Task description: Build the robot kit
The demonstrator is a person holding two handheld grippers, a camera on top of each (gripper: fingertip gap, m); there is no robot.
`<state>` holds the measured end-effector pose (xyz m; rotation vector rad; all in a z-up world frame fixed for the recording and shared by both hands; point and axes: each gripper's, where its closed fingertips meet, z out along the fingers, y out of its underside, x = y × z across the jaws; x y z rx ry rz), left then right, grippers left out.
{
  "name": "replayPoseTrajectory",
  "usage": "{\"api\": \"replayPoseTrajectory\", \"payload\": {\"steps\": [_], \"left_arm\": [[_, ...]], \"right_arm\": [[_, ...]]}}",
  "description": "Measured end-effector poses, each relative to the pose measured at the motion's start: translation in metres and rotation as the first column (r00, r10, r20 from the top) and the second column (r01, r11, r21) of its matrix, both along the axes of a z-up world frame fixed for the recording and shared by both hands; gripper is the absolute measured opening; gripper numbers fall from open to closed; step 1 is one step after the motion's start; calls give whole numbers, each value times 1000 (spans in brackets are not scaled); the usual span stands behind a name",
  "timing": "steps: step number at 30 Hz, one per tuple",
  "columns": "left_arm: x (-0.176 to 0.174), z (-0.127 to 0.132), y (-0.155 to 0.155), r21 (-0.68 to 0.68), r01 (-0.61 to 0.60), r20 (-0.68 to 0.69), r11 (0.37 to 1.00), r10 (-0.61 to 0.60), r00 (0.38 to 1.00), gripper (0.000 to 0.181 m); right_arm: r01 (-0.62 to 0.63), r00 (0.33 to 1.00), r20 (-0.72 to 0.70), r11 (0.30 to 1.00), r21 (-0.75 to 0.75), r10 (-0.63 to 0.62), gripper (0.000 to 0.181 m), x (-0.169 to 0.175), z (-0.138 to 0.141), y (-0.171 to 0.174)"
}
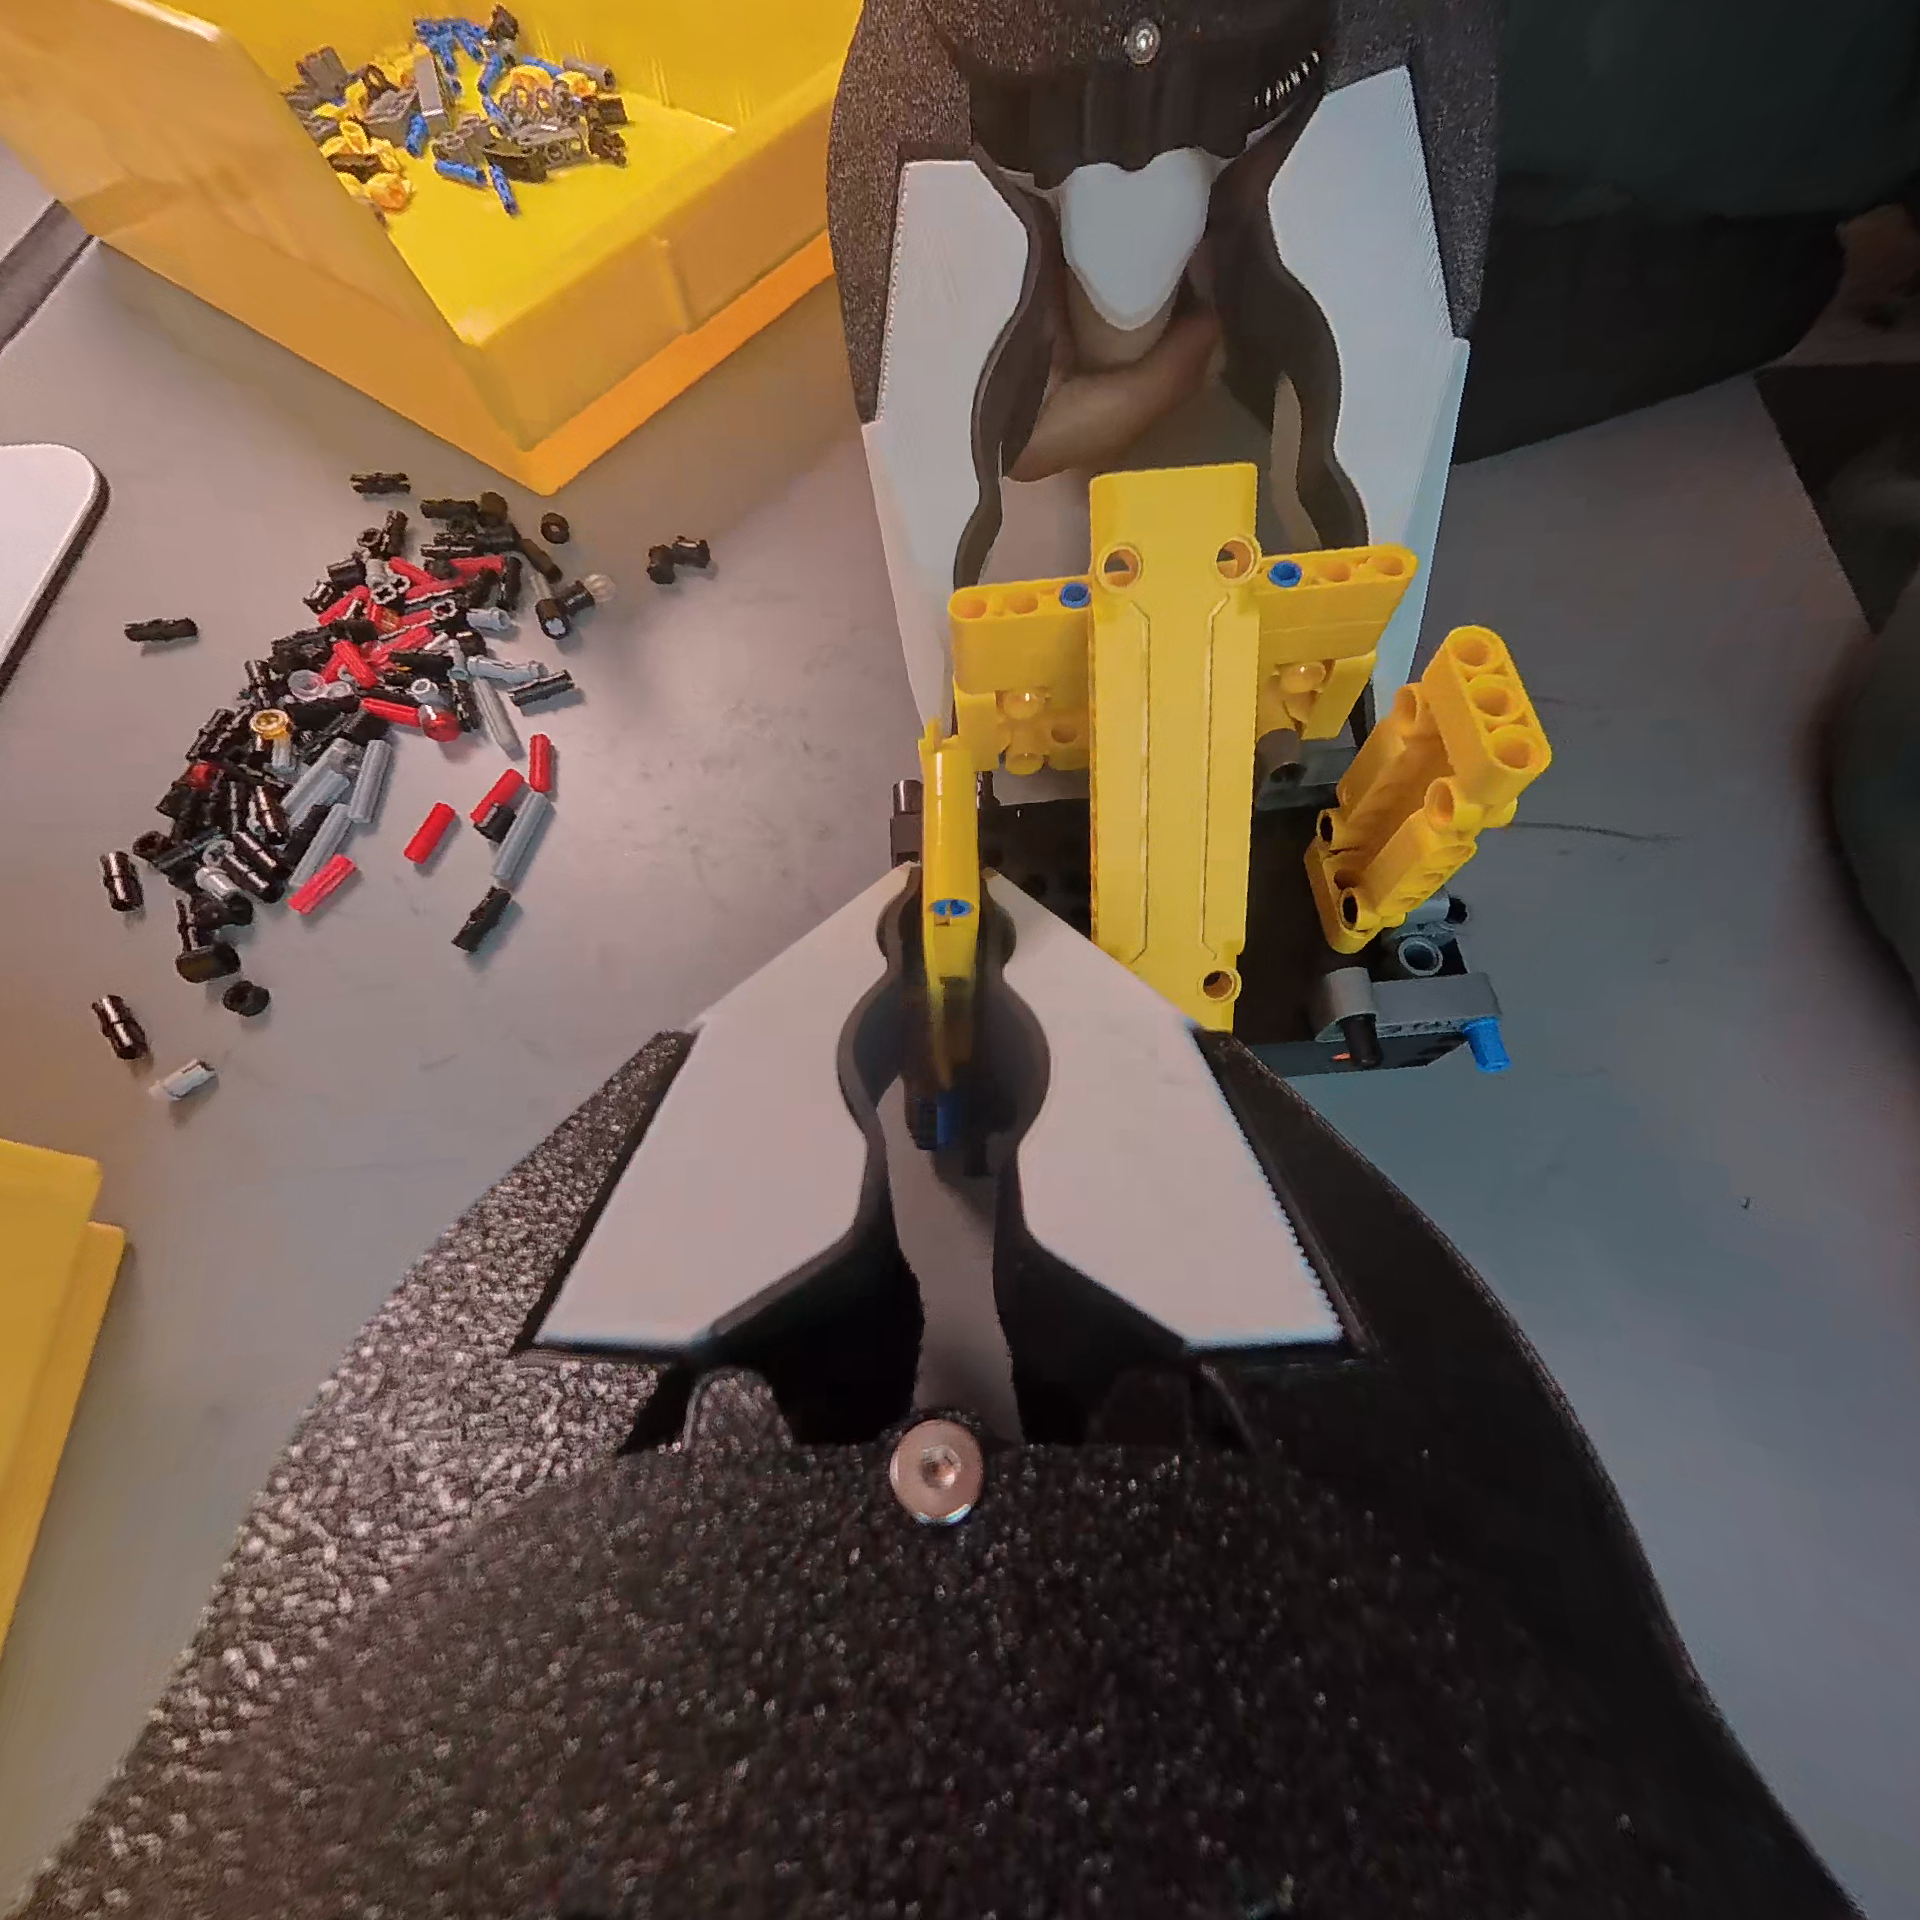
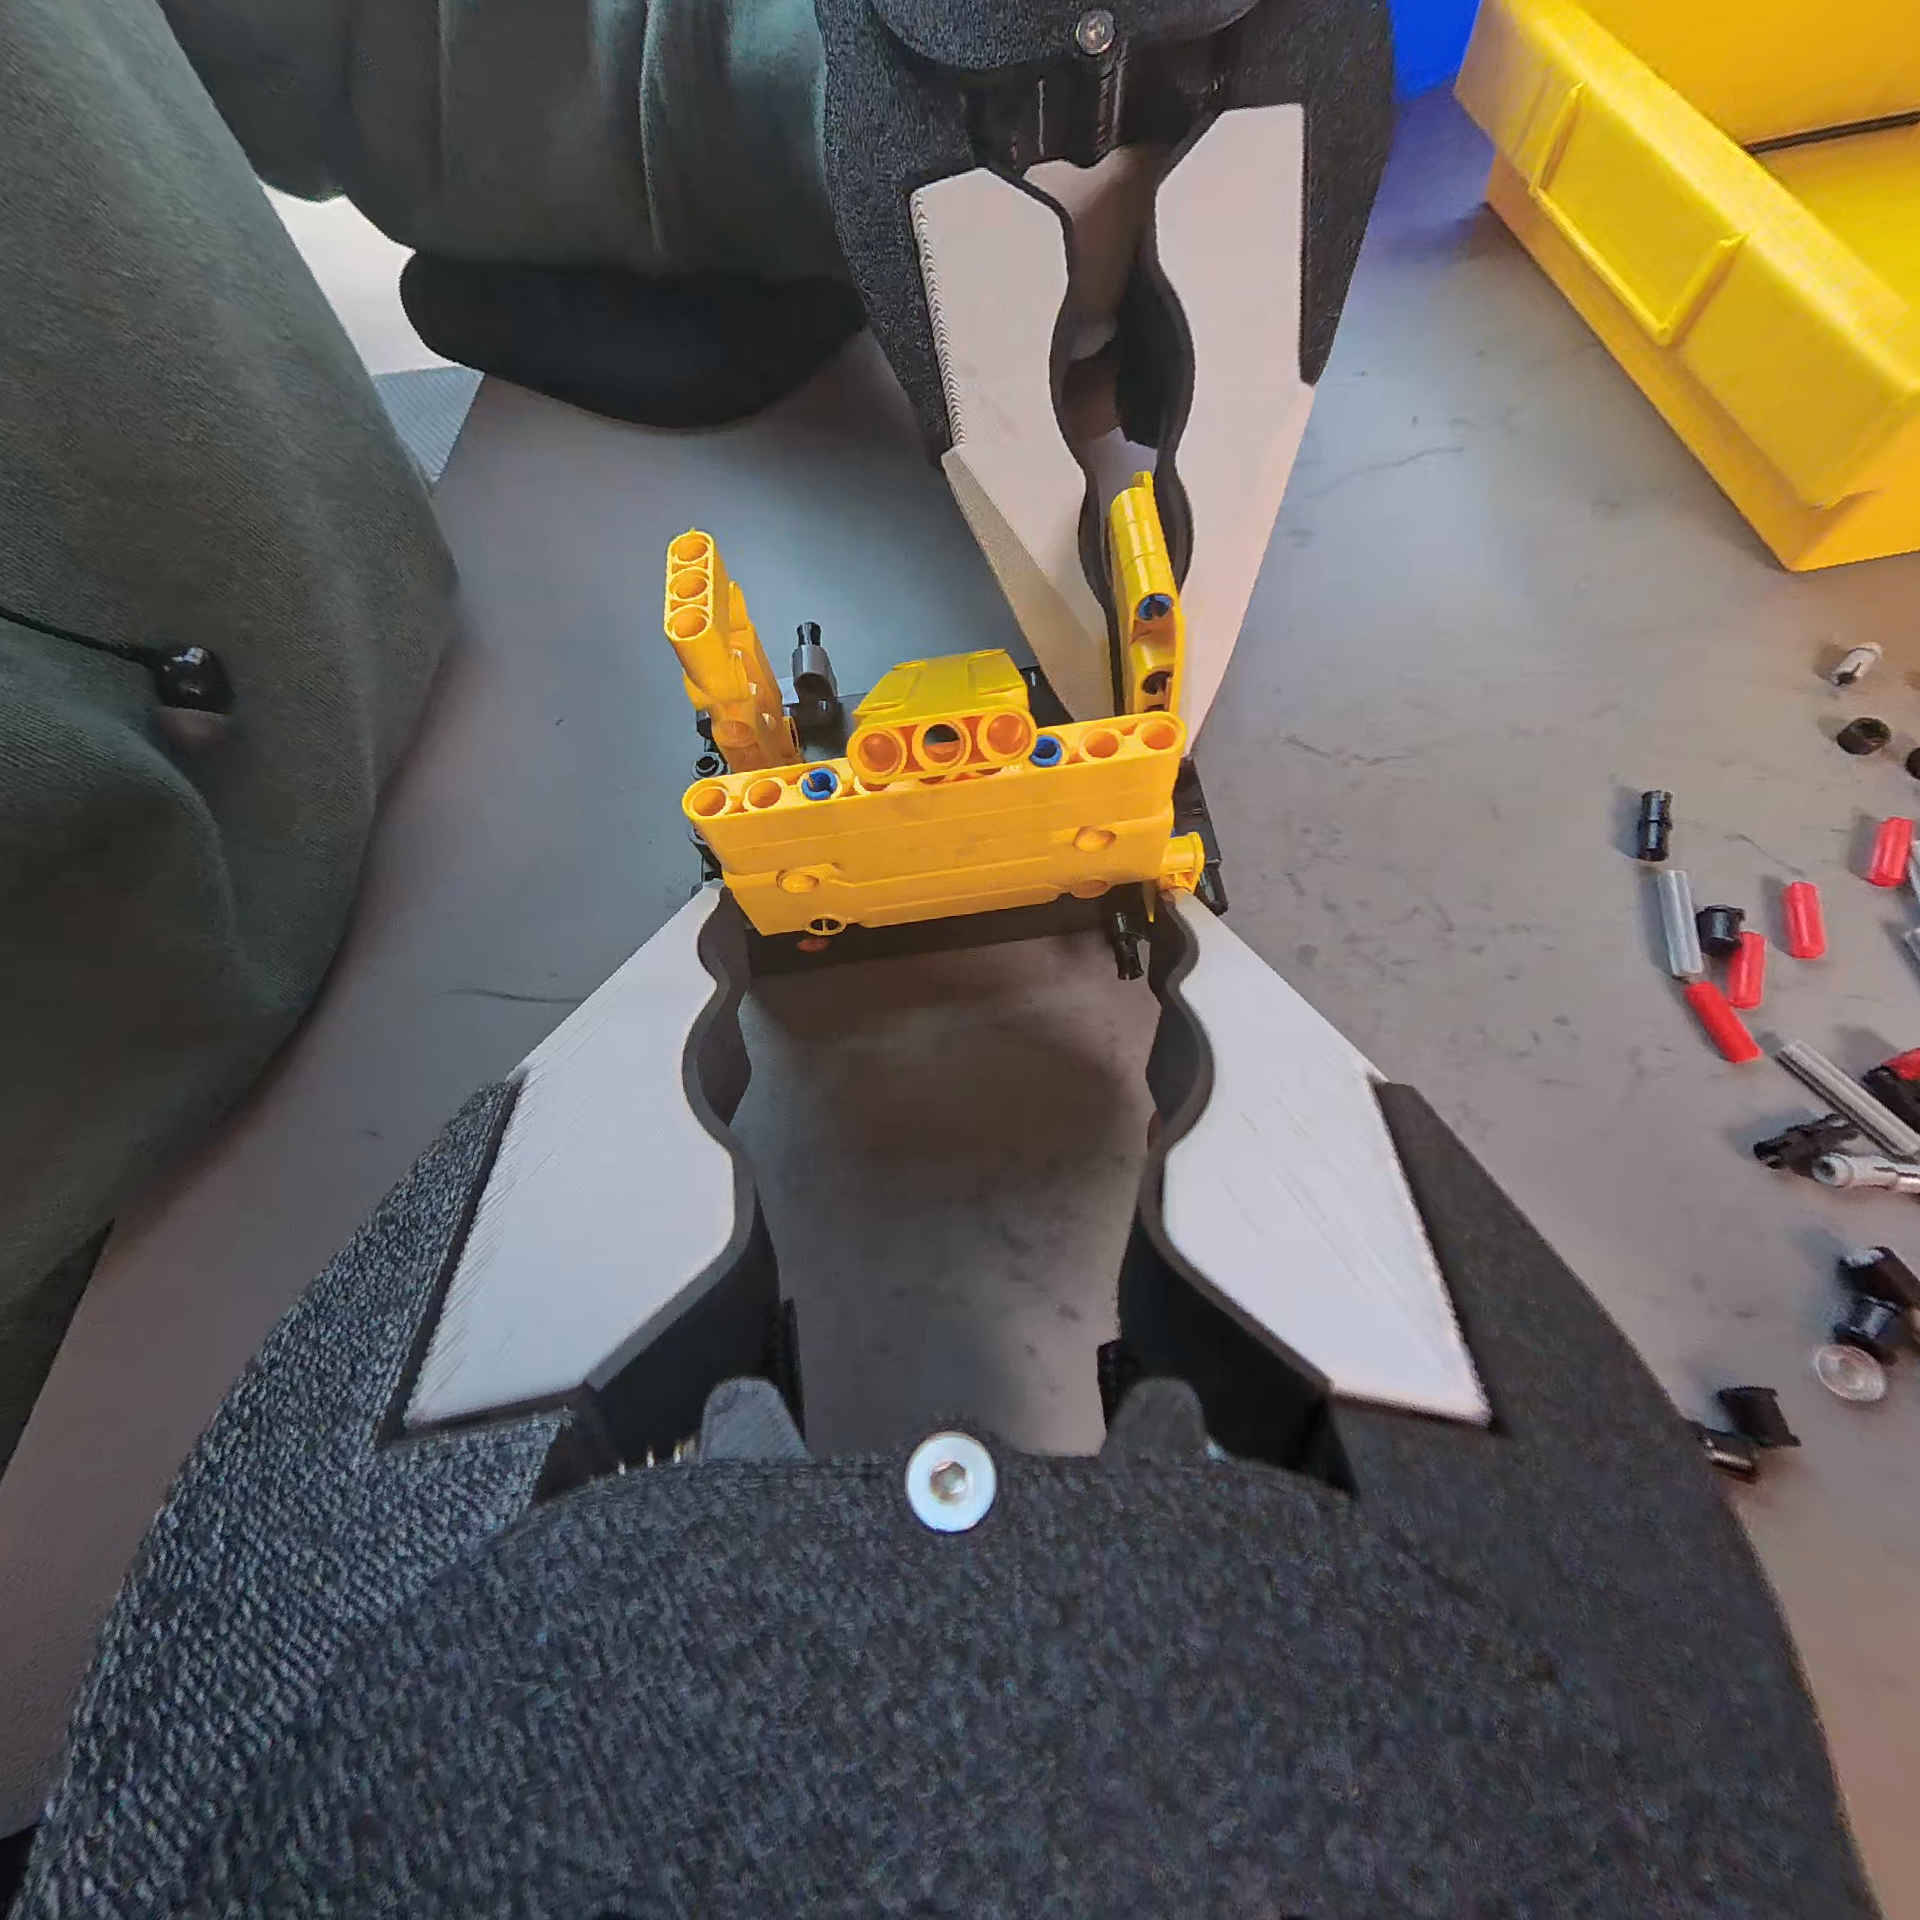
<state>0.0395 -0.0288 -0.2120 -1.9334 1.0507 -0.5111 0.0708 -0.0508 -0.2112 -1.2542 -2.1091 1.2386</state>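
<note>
Yellow plastic brick model [image 2: 935, 831]: on the grey table [image 2: 1455, 727], between the right gripper's [image 2: 940, 914] wide-spread jaws.
Left gripper [image 1: 951, 904]: jaws pinch a thin yellow beam [image 1: 948, 831] beside the model.
Loose pins [image 1: 343, 707]: near.

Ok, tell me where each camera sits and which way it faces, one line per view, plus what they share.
Left wrist view: on the left tongs, looking along them at a yellow brick model; they clamp a yellow beam.
Right wrist view: on the right tongs, facing the opposite way; their tips bracket the model, with a dark green sleeve beside.
Shared: model, beam, loose pins, yellow bin; each shows the other tongs.
</note>
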Motion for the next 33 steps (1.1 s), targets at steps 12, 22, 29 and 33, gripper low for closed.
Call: {"api": "replayPoseTrajectory", "payload": {"steps": [12,22,29,33], "left_arm": [[-2,-1,4,-33,-27,21,999,28,999,6],[3,3,4,-55,-80,67,995,83,994,5],[2,2,6,-51,-70,60,996,73,996,6],[2,1,5,-56,-68,58,996,71,996,6]], "right_arm": [[1,1000,-12,1000,-11,-1,77,0,0,0],[10,1000,-11,1000,-11,-10,77,-3,-1,-2],[10,1000,-12,1000,-13,-10,77,-3,-1,0],[11,1000,-12,1000,-16,-12,77,-3,0,0]]}}
